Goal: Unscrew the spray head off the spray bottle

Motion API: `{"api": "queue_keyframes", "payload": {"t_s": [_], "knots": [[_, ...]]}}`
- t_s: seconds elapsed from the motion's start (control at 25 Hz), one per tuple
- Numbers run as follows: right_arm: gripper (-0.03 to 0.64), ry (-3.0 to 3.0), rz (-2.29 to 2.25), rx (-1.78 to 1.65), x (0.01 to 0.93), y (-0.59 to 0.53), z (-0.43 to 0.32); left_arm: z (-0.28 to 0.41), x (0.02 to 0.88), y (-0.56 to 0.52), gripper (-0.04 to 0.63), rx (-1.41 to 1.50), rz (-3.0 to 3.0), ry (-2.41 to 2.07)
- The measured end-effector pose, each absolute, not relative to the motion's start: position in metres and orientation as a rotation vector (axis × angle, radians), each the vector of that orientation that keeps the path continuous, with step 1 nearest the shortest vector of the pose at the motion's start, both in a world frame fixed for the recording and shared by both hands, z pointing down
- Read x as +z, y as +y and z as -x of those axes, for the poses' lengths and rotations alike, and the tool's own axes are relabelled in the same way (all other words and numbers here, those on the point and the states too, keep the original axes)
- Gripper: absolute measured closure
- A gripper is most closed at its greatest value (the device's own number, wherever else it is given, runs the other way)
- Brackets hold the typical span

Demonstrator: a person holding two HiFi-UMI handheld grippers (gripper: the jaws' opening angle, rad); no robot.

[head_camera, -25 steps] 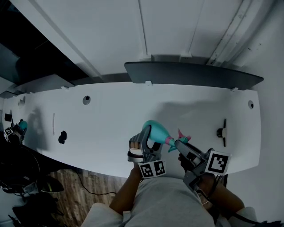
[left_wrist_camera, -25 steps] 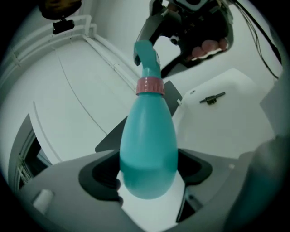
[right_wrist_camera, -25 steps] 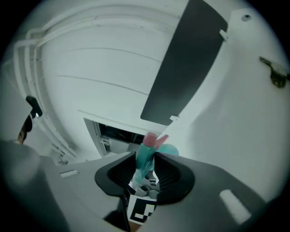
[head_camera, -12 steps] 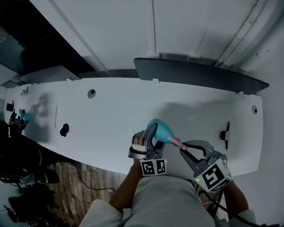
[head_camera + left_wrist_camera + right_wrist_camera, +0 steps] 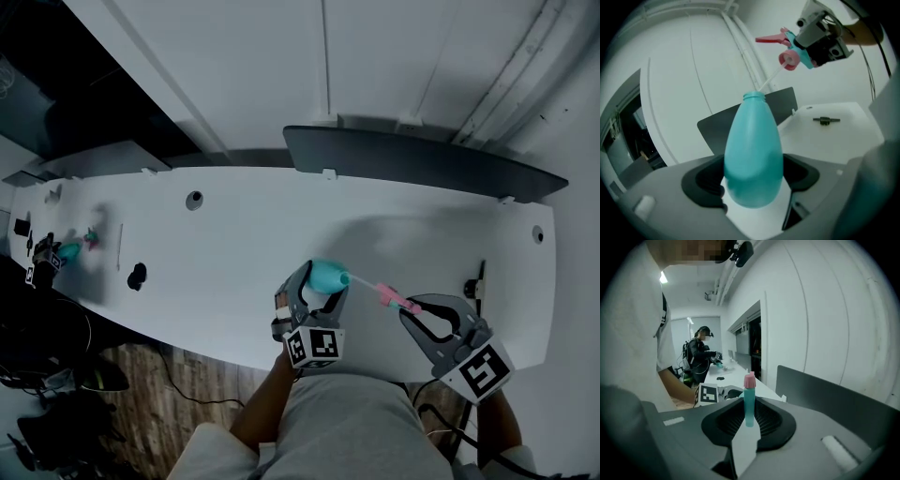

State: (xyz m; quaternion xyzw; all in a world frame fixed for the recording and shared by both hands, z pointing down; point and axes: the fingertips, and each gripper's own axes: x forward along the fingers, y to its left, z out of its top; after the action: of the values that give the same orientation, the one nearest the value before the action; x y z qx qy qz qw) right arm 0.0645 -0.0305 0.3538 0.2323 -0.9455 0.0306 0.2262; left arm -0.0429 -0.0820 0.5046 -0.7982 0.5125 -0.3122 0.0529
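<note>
My left gripper (image 5: 316,292) is shut on the belly of the teal spray bottle (image 5: 328,276), which points right with its neck (image 5: 753,96) open. The pink-and-teal spray head (image 5: 395,298) is off the bottle and sits between the jaws of my right gripper (image 5: 412,309), which have just been closing on it. A thin white dip tube (image 5: 364,284) still runs from the head into the neck. In the left gripper view the head (image 5: 791,54) hangs above and right of the bottle (image 5: 753,154). The right gripper view shows the head (image 5: 749,401) upright between the pads.
The white table (image 5: 234,244) has its near edge just under my grippers. A small black part (image 5: 473,278) lies at the right, and a black object (image 5: 136,276) at the left. A dark panel (image 5: 422,159) stands along the back. Another person (image 5: 700,357) works at the far end.
The spray head has come off the bottle neck and moved right with my right gripper, which has rolled over; the dip tube now shows between them. The left gripper has rolled a little.
</note>
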Motion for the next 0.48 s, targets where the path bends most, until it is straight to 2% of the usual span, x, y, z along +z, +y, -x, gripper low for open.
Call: {"api": "queue_keyframes", "payload": {"t_s": [0.28,0.48], "knots": [[0.549,-2.696,-0.815,0.155,0.336,-0.039,-0.086,0.06,0.503,-0.091,0.219,-0.808,2.544,1.776],[0.549,-2.645,-1.116,0.242,0.342,-0.055,-0.117,0.069,0.489,-0.092,0.219,-0.671,2.609,1.842]]}}
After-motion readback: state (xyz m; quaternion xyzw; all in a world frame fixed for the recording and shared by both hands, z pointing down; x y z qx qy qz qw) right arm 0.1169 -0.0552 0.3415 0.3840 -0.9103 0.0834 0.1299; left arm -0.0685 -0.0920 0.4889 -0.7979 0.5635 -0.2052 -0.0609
